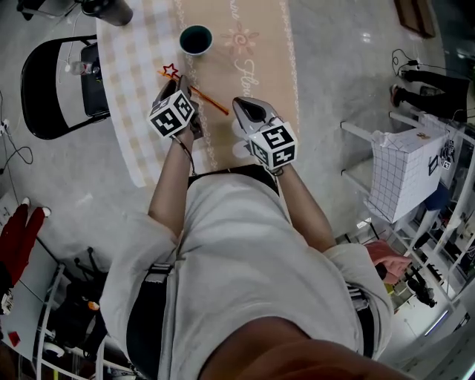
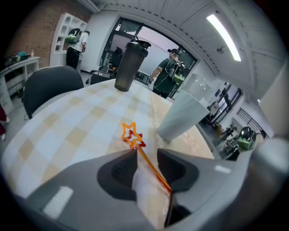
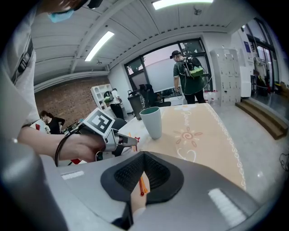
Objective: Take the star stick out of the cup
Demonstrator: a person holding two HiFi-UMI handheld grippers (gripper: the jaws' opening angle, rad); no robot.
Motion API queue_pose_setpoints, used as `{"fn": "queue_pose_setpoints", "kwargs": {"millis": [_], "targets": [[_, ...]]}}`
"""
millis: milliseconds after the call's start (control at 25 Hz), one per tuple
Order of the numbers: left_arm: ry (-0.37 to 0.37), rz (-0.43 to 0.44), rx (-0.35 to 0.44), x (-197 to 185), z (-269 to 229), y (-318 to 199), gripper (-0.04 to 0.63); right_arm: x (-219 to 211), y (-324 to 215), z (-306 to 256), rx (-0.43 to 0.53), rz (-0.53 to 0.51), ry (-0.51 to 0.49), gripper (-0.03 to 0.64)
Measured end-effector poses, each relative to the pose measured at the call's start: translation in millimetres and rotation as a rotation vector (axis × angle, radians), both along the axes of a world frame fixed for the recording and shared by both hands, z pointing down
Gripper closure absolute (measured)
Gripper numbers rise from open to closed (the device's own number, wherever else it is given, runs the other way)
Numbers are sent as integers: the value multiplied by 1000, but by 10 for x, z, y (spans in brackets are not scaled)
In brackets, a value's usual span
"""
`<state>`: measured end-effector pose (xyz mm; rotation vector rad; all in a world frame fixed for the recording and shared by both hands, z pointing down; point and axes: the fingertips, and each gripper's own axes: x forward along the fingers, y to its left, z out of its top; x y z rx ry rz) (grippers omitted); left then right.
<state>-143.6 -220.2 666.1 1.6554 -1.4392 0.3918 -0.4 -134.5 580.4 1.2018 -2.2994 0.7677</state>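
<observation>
The star stick (image 1: 208,99) lies flat on the table, its star head (image 1: 171,71) pointing away from me and left of the teal cup (image 1: 196,39). My left gripper (image 1: 178,83) hovers low over the stick's front half. In the left gripper view the jaws (image 2: 146,155) stand apart with the thin orange stick (image 2: 151,169) running between them, no pad pressing on it, and the star (image 2: 131,133) just beyond the tips. The cup (image 2: 180,119) stands to the right of it. My right gripper (image 1: 241,104) is shut beside the stick's tail end (image 3: 142,187), which shows under its jaws (image 3: 143,155).
A dark tumbler (image 1: 107,9) stands at the table's far left corner. A black chair (image 1: 52,89) sits left of the table, and a white gridded cart (image 1: 408,174) on the right. People stand in the background (image 3: 187,74).
</observation>
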Motion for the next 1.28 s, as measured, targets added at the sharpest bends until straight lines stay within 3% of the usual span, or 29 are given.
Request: {"fn": "queue_pose_setpoints", "kwargs": {"millis": [120, 360, 600, 800, 1280], "targets": [[-79, 32, -17, -48, 3, 31, 362, 30, 63, -71, 18, -18, -16, 617], [-140, 40, 78, -41, -379, 209, 364, 178, 265, -207, 65, -33, -51, 617], [-203, 62, 213, 221, -864, 678, 440, 236, 475, -467, 158, -57, -110, 617], [-209, 46, 315, 498, -1170, 1207, 589, 344, 779, -728, 251, -59, -147, 617], [-232, -18, 577, 1151, -2079, 2444, 592, 767, 1677, -1456, 461, -117, -153, 617]]}}
